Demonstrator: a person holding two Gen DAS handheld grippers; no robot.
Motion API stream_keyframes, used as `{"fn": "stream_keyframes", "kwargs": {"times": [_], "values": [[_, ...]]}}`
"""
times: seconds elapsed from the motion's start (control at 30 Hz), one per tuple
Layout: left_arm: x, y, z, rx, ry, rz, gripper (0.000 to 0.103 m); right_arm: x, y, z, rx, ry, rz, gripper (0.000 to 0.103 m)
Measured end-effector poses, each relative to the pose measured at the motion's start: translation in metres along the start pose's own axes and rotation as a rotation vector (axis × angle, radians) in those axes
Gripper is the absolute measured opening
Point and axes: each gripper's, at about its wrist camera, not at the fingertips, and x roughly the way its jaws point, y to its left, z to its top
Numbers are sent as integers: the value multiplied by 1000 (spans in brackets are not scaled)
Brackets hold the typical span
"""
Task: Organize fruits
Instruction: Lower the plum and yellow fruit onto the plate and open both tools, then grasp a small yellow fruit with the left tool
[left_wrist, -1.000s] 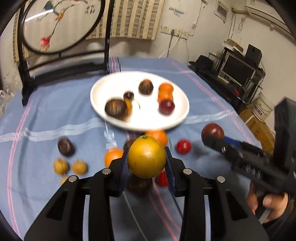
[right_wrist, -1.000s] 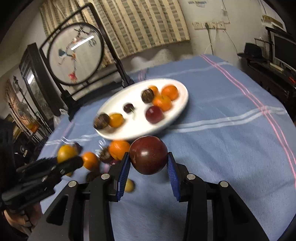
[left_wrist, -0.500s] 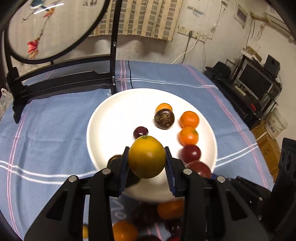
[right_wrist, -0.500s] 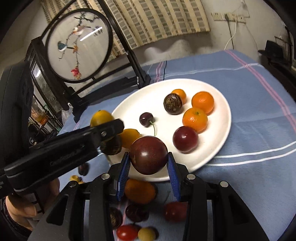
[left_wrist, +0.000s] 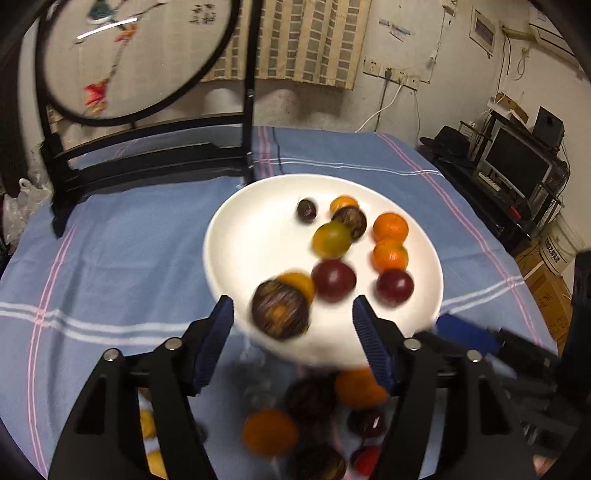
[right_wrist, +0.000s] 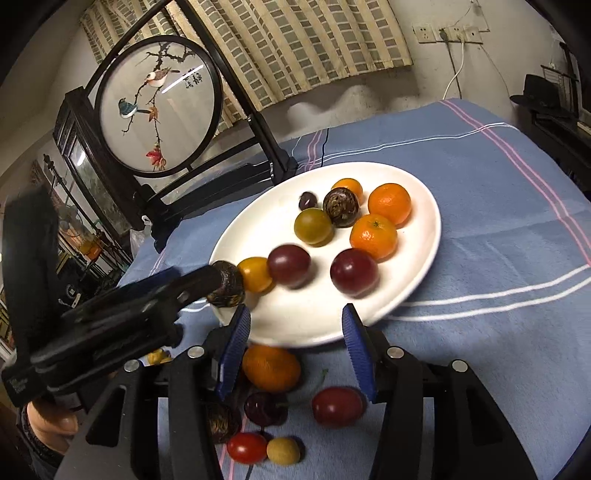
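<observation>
A white plate (right_wrist: 417, 280) on the blue cloth holds several fruits. Among them are a yellow-green fruit (right_wrist: 314, 226) (left_wrist: 331, 239) and a blurred dark red plum (right_wrist: 289, 266) (left_wrist: 333, 280), both loose near the plate's middle. My left gripper (left_wrist: 293, 332) hangs over the plate's near rim, jaws opening, with nothing gripped between them. My right gripper (right_wrist: 295, 350) is at the near rim too, jaws opening and empty. On the cloth under the grippers lie an orange (right_wrist: 271, 367), a red plum (right_wrist: 337, 406) and a cherry tomato (right_wrist: 246, 447).
A round embroidered screen (right_wrist: 159, 107) on a black stand (left_wrist: 147, 158) stands behind the plate at the back left. Two mandarins (right_wrist: 373, 236) and a passion fruit (right_wrist: 340, 206) fill the plate's right side. A TV shelf (left_wrist: 517, 166) is beyond the table's right edge.
Both grippers moved forward to the plate and opened. The yellow fruit left the left jaws and the dark plum left the right jaws; both now lie on the plate.
</observation>
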Motion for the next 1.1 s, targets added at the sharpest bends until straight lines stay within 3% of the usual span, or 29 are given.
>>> {"fn": "stream_keyframes", "kwargs": {"times": [0.57,0.67,0.87,0.97,1.1], "values": [[-47,45,-88,-67,3,51,69,-33,11,-71,-70,56,-69,52],[-53,51,-94,-56,-11,62,69,-34,24,-81,-150,76,-120,38],[-59,64,-102,-65,-8,58,69,-11,41,-89,-265,168,-208,36],[-57,67,-103,-76,3,47,69,-1,45,-85,-296,173,-235,36],[-54,65,-103,-72,19,39,69,6,48,-84,-314,159,-240,23]]}}
